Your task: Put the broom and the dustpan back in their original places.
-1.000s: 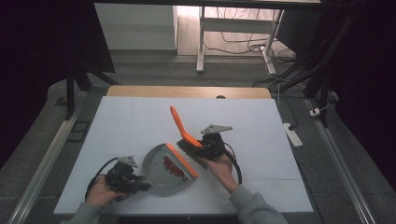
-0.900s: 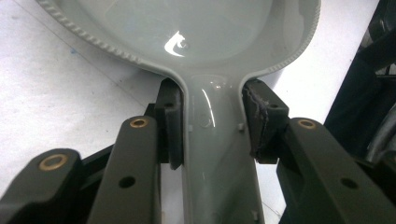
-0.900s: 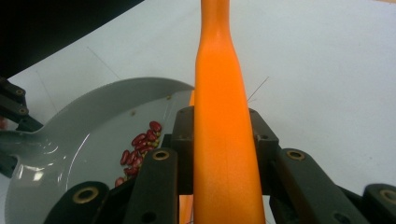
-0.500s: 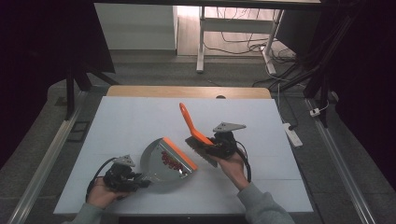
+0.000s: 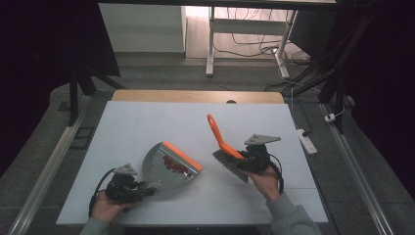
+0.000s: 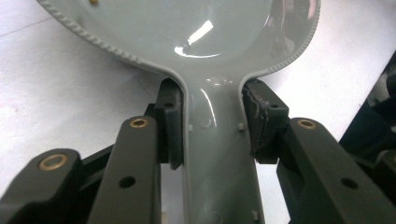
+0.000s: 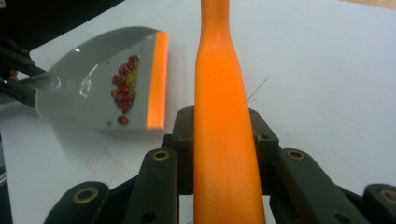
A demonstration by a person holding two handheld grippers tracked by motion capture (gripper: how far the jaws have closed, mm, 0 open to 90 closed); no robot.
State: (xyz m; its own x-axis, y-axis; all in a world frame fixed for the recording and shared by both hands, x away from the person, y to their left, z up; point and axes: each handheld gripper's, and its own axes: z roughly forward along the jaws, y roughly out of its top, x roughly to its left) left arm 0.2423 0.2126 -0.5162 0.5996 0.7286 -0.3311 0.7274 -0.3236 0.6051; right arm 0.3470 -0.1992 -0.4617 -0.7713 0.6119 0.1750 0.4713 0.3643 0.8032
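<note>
A grey dustpan (image 5: 164, 174) with an orange lip rests on the white table at the front left. A small heap of red and yellow beads (image 5: 174, 164) lies in it near the lip. My left gripper (image 5: 143, 190) is shut on the dustpan's handle (image 6: 215, 140), with a pad (image 6: 170, 128) pressing on each side. To the right, clear of the pan, my right gripper (image 5: 241, 159) is shut on an orange-handled brush (image 5: 217, 133); its handle slants up and away and its bristles (image 5: 231, 167) point down toward the table. The right gripper view has the orange handle (image 7: 219, 93) between the jaws, with the dustpan (image 7: 84, 98) and beads (image 7: 123, 88) beyond on the left.
The white table top (image 5: 147, 122) ends in a wooden strip (image 5: 195, 96) at the far edge. A white power strip (image 5: 306, 140) lies on the floor by the table's right side. Metal rails (image 5: 54, 161) run along both sides, and desk legs and cables stand beyond.
My right gripper has carried the brush to the right, away from the dustpan's lip, and slightly up. The left gripper and the dustpan have stayed in place.
</note>
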